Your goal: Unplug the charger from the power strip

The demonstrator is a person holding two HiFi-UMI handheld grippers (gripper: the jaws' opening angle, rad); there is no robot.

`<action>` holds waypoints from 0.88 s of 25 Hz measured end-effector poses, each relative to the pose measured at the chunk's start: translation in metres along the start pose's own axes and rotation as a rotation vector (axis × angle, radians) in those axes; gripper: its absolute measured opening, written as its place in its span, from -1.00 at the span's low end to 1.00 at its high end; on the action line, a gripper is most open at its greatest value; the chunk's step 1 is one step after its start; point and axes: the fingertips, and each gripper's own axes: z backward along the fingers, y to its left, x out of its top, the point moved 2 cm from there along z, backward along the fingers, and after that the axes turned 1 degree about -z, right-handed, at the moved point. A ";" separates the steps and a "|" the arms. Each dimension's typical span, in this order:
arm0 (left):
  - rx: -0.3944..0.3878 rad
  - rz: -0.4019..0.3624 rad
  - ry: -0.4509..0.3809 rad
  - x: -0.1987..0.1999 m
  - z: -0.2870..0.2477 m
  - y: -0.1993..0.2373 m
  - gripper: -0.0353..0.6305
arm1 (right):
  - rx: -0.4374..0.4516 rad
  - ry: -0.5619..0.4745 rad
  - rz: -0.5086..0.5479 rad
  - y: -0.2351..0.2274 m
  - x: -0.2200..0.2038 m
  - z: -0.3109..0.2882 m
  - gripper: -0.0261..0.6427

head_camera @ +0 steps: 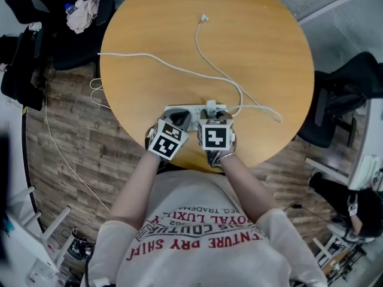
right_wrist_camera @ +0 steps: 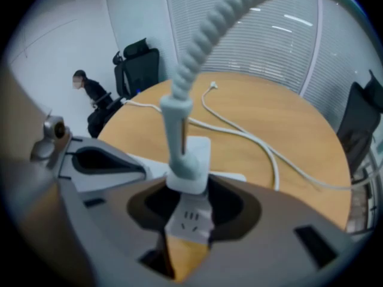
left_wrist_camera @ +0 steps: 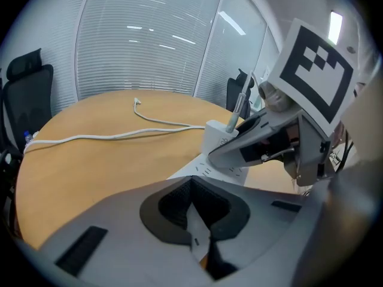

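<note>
**Item 1, my right claw** (right_wrist_camera: 188,191). The jaws are partway in, with one pad against each flat side of the charger (right_wrist_camera: 198,151), which stands between them. I take this for a grip on its body. How hard the pads bear I cannot say.

**Item 2, charger.** A small white block, seated upright in a socket of the power strip (right_wrist_camera: 190,221), at the near edge of the round table (right_wrist_camera: 287,136).
- Handling: I judge it light, hard-shelled and smooth, so it is apt to slip under a weak pinch.
- Best hold: the two flat sides of the body, low down. Not the ribbed collar (right_wrist_camera: 179,109) and not the cord (right_wrist_camera: 200,43), since both look soft and would bend rather than pull.
- Pull: straight away from the strip's face should free the pins. A slanted pull risks jamming them.

**Item 3, my left claw** (left_wrist_camera: 200,223). The jaws are close together, with the white end of the power strip wedged between the pads. It looks clamped. I think this is needed, because the strip seems light and would likely rise with the charger.

**Item 4, cord.** It runs from the charger's top across the table to a loose plug end (head_camera: 204,18) on the far side. It lies limp and slack.

**Item 5, second white lead** (head_camera: 137,55). It crosses the table and drops off the left edge. It is likely the strip's own.

**Item 6, surroundings.** Black office chairs (head_camera: 341,94) stand round the table, and a person (right_wrist_camera: 90,91) is beyond it in the right gripper view.
</note>
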 end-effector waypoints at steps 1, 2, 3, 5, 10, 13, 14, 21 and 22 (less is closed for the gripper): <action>-0.001 0.002 0.000 0.000 0.000 0.000 -0.81 | -0.003 0.002 0.002 0.000 0.001 0.000 -0.44; -0.001 0.003 -0.002 -0.001 -0.001 0.001 -0.81 | -0.008 0.004 0.003 0.000 0.001 -0.001 -0.44; -0.003 0.005 -0.004 -0.001 -0.001 0.001 -0.81 | -0.014 0.007 0.002 0.000 0.001 0.000 -0.44; -0.009 0.009 -0.008 -0.001 0.000 0.001 -0.81 | -0.019 0.012 -0.002 0.002 0.001 0.001 -0.44; -0.007 0.003 -0.019 0.002 -0.001 0.000 -0.81 | -0.037 0.026 -0.007 -0.001 -0.003 0.006 -0.45; -0.001 -0.025 -0.007 0.002 -0.003 -0.003 -0.81 | -0.029 0.038 -0.038 -0.001 -0.007 0.006 -0.45; 0.000 -0.032 -0.001 0.002 -0.003 -0.003 -0.81 | -0.029 0.042 -0.043 -0.001 -0.008 0.006 -0.45; -0.048 -0.031 0.019 0.002 -0.005 -0.005 -0.81 | -0.049 0.090 -0.083 -0.005 -0.016 0.010 -0.45; -0.055 -0.026 0.019 0.002 -0.005 -0.005 -0.81 | -0.046 0.091 -0.087 -0.005 -0.016 0.013 -0.45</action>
